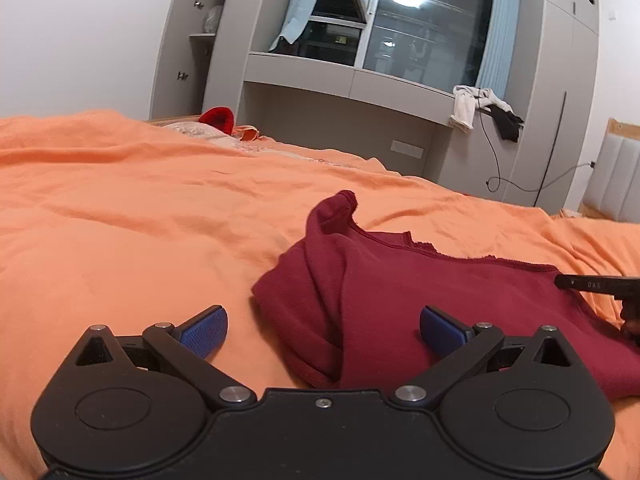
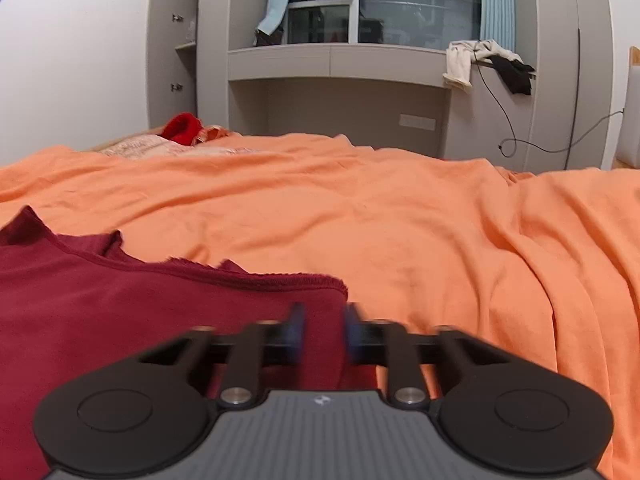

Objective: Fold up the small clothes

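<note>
A dark red garment (image 1: pixel 420 280) lies partly folded on the orange bedspread (image 1: pixel 140 220), with a bunched fold along its left side. My left gripper (image 1: pixel 323 320) hovers low over that left side, open, with its blue pads wide apart and nothing pinched. In the right wrist view the garment (image 2: pixel 120 312) fills the lower left. My right gripper (image 2: pixel 323 320) is shut on its near right corner, with red cloth between the blurred pads. A black finger of the right gripper (image 1: pixel 592 284) shows at the left wrist view's right edge, at the garment's hem.
The orange bedspread (image 2: pixel 440 220) is rumpled, with deep folds on the right. A bright red item (image 1: pixel 218 118) lies at the far end of the bed. Beyond stand grey cabinets and a window ledge with draped clothes (image 1: pixel 480 104) and a hanging cable.
</note>
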The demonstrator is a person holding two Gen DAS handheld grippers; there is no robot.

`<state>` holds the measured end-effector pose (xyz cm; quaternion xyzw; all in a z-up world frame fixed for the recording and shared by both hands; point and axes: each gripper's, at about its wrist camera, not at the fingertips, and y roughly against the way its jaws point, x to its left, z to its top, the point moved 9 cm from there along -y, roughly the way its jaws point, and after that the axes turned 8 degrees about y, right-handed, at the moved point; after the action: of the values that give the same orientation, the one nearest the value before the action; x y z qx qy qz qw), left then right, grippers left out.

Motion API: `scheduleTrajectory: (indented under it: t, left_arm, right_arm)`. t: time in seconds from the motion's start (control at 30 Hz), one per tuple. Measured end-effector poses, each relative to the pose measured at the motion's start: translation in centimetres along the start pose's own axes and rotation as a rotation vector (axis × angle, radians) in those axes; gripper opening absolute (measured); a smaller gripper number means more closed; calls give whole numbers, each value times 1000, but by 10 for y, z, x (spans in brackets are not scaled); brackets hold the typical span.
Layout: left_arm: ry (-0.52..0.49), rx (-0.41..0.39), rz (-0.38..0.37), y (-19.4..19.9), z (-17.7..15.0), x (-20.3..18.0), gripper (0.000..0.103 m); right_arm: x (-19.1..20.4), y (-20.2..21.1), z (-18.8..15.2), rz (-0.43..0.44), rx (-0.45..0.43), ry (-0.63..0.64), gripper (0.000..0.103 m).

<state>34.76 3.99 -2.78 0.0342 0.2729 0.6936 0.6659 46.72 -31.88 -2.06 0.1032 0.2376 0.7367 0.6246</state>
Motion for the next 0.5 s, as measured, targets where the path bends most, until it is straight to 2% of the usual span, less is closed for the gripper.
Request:
scheduleTrajectory:
  t: [0.2, 0.37, 0.43, 0.5]
  left_arm:
    - [-29, 5, -24, -1, -4, -8, 102]
    - [-21, 4, -32, 1, -2, -5, 102]
    - [-13, 6, -38, 2, -1, -4, 102]
    - [-5, 6, -50, 4, 0, -4, 102]
  right_arm:
    - [-20, 10, 2, -71, -29, -50, 3]
    - [-33, 6, -9, -166, 15, -42, 0]
    - [-40, 6, -13, -114, 6, -109, 0]
    - [-41, 11, -12, -104, -3, -113, 0]
